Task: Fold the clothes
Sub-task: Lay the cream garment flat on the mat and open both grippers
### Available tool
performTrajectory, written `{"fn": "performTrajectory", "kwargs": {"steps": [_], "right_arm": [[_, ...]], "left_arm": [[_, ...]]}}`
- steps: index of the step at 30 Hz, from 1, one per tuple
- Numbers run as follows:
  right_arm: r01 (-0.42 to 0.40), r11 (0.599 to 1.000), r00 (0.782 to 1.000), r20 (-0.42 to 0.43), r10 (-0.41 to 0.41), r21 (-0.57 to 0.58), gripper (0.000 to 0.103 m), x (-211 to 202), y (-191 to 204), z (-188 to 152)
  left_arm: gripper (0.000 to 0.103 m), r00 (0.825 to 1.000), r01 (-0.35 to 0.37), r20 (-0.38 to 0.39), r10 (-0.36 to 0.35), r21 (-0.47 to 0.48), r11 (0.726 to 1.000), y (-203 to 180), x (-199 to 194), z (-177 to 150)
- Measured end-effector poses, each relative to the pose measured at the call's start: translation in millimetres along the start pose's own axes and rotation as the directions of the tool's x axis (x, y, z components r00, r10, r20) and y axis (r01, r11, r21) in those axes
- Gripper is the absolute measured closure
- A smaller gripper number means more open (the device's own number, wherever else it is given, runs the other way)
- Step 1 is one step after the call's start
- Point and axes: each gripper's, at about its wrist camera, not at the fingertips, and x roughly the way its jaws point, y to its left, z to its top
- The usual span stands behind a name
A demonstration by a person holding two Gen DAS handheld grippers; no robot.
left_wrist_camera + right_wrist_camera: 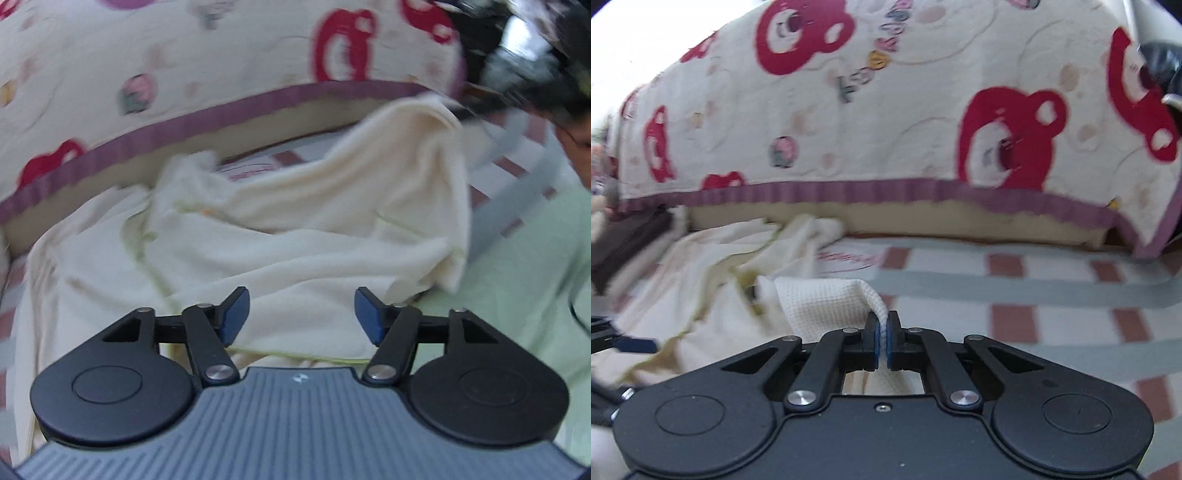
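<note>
Backdrop is a quilted cream bedspread (pixel 886 110) with big red bear heads, small pastel motifs and a ribbed purple hem; coloured lettering on it is blurred, unreadable. Tan base strip shows below the hem. Under everything lies a checked sheet (pixel 1052 295), white with grey bands and brick-red squares, flat weave; a pink round print on it is too smeared to read. Cream garment (pixel 295 236) is rumpled on the sheet, soft fleecy or waffle-knit texture, thin yellow-green piping along edges, one corner lifted up at right. Pale green cloth (pixel 517 295) sits at right edge. Right gripper (pixel 882 341), black linkage with blue pads, is pinched tight on a waffle-knit corner of the garment. Left gripper (pixel 301 317) has blue pads spread apart over the garment, nothing between them.
</note>
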Motion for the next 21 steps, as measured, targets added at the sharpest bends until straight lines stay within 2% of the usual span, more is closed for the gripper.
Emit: {"fn": "performTrajectory", "kwargs": {"steps": [1,5,6,7,8,9,10,12,14,18,19,21], "right_arm": [[0.017,1.0,1.0,0.004,-0.017,-0.008,0.1,0.9,-4.8,4.1],[0.115,0.989,0.993,0.024,-0.114,-0.096,0.1,6.9,-19.7,29.9],[0.142,0.982,0.99,0.028,-0.139,-0.122,0.101,10.9,-23.9,37.5],[0.171,0.974,0.985,0.03,-0.168,-0.147,0.101,16.3,-29.5,45.6],[0.202,0.964,0.979,0.032,-0.2,-0.172,0.101,23.4,-35.6,54.0],[0.24,0.951,0.971,0.036,-0.237,-0.197,0.102,31.2,-42.5,62.2],[0.277,0.938,0.961,0.041,-0.275,-0.209,0.102,38.9,-51.9,69.6],[0.346,0.915,0.938,0.048,-0.343,-0.21,0.103,53.7,-73.8,83.5],[0.4,0.895,0.916,0.048,-0.398,-0.198,0.103,68.8,-95.6,95.6],[0.529,0.826,0.844,0.02,-0.536,-0.194,0.103,105.2,-128.0,90.1],[0.521,0.841,0.849,-0.013,-0.528,-0.146,0.103,108.5,-135.3,85.2],[0.423,0.906,0.904,-0.084,-0.42,0.014,0.092,103.0,-142.3,70.0]], "left_arm": [[0.029,1.0,0.015,-0.008,-0.015,0.022,1.0,-4.8,6.5,2.4],[0.028,0.998,0.027,-0.058,-0.022,0.071,0.997,-18.8,43.9,11.9],[0.028,0.997,0.019,-0.075,-0.014,0.079,0.997,-20.6,51.1,13.8],[0.033,0.996,0.01,-0.093,-0.002,0.088,0.996,-21.9,57.6,15.7],[0.044,0.994,0.0,-0.11,0.011,0.096,0.995,-23.3,64.1,17.6],[0.086,0.993,-0.023,-0.115,0.036,0.115,0.993,-24.1,66.2,18.5],[0.101,0.991,-0.05,-0.113,0.065,0.128,0.991,-23.0,63.7,18.6],[0.103,0.987,-0.106,-0.103,0.12,0.133,0.985,-17.7,54.5,18.0],[0.103,0.983,-0.165,-0.067,0.171,0.088,0.982,-3.4,36.2,15.4],[0.103,0.959,-0.278,-0.057,0.277,-0.006,0.961,29.5,8.7,8.7],[0.102,0.957,-0.286,-0.064,0.284,-0.019,0.958,35.1,3.7,6.0],[0.098,0.959,-0.275,-0.081,0.272,-0.028,0.961,40.4,-4.7,-2.7]]}}
